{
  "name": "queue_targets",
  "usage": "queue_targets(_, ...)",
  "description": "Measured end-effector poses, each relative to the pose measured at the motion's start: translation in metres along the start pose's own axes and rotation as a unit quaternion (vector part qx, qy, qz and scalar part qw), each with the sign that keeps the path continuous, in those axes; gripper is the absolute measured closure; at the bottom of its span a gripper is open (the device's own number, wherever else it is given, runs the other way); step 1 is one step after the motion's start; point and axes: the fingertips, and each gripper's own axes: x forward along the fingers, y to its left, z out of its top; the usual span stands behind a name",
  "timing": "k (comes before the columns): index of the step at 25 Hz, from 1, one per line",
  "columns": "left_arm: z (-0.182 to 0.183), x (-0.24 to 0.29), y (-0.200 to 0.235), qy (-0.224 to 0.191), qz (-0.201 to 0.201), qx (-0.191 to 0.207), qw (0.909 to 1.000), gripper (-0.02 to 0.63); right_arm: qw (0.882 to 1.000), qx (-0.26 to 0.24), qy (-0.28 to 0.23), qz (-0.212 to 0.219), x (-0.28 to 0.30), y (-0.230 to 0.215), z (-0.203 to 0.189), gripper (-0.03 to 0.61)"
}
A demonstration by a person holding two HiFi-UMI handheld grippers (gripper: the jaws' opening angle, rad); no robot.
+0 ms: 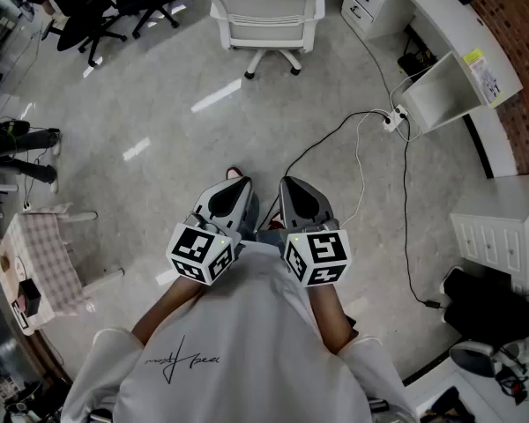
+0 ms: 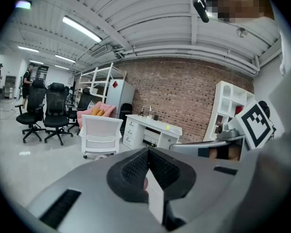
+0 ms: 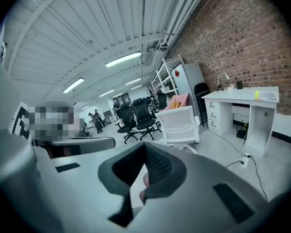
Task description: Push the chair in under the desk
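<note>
Chair: white chair stands out on open floor, left of the bench, not under it
Jaws: your left gripper and right gripper are closed, empty, well short of the chair
Risk: an off-centre push could swivel the chair; cables right of it could snag casters
Room: smooth grey floor, black office chairs left of the chair
</note>
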Motion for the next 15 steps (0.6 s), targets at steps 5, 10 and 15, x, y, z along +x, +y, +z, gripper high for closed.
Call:
queue_targets(5, 0.005, 0.013, 0.002, -0.01, 0.004, -0.007, 0.9999, 0.612, 1.0, -0.007, 0.001, 0.001, 0.002, -0.008, 0.0, 0.554)
queue_targets(10, 0.004, 0.028, 0.014, -0.007, 0.012, -0.014, 0.9998, 0.612, 1.0, 0.002, 0.006, -0.009, 0.008, -0.012, 0.0, 0.554)
queue_targets(15, 0.003, 0.047, 0.04, 0.003, 0.034, -0.015, 0.9993, 0.612, 1.0, -0.004, 0.009, -0.029, 0.026, -0.021, 0.009, 0.552)
